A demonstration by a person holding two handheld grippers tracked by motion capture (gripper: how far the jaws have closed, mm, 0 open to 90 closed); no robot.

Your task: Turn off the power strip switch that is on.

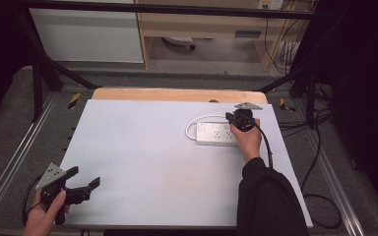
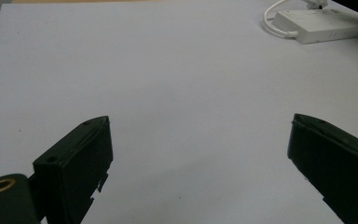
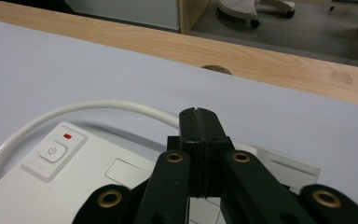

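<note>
The white power strip [image 1: 217,133] lies directly under the right gripper [image 3: 199,122], whose jaws are pressed together and empty. It looks rigid, light and smooth-cased; gripping across its narrow sides seems safest. The left gripper [image 2: 200,154], jaws spread wide, sits well apart from it.

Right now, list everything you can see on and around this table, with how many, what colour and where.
power strip: one, white, far right of the table, under the right claw
cord: one, white, looping off the strip's left end
table: one, pale grey top, wooden far edge
floor cables: several, black, right of the table
left claw: one, black, near left corner, jaws open
right claw: one, black, jaws shut, over the strip
</note>
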